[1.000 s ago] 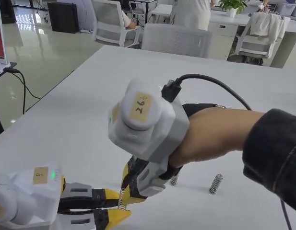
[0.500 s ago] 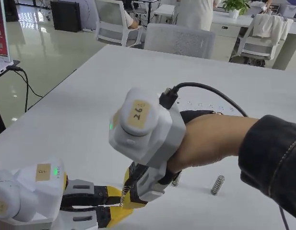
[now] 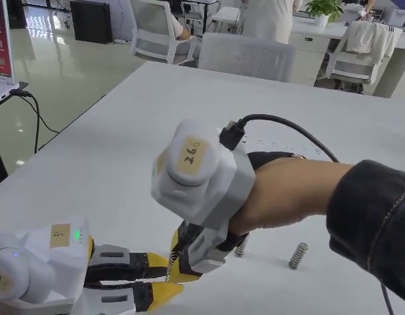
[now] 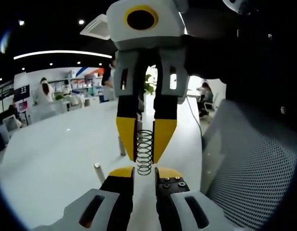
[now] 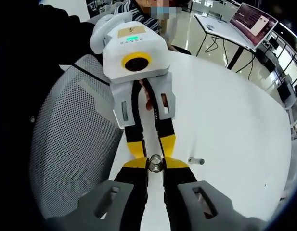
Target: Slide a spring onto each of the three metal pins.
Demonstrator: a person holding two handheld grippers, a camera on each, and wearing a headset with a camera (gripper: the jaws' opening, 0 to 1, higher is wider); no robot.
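Spring (image 4: 144, 151) is off the tabletop (image 3: 123, 164), pinched across its coils in the right claw (image 4: 145, 158). Those jaws are closed down to coil width, one yellow tip on each side. In the left gripper view it hangs straight down from 12 o'clock. Its free end sits right at the tips of the left claw (image 4: 145, 173), which come up from 6 o'clock.

Left claw jaws are nearly together, with a narrow slit between them. Can't tell if they're clamped on a pin or on nothing, since the tips hide it. In the right gripper view the spring is end-on between the right claw's own tips, with the left claw facing it from 12 o'clock, nose to nose.

Handling, my read:
- Thin wire, very light, soft along its axis and easy to kink or squash sideways.
- Round and slick, so it can pop out if over-squeezed.
- Best grip is mid-length across the coils, light pressure, bore left open at the free end.

Elsewhere:
- A loose pin (image 5: 196, 160) lies on the tabletop at about 3 o'clock of the held spring in the right gripper view.
- In the head view a second spring (image 3: 240, 246) and a third spring (image 3: 297, 254) stand upright at 3 o'clock of the claws. Can't tell whether pins are inside them.
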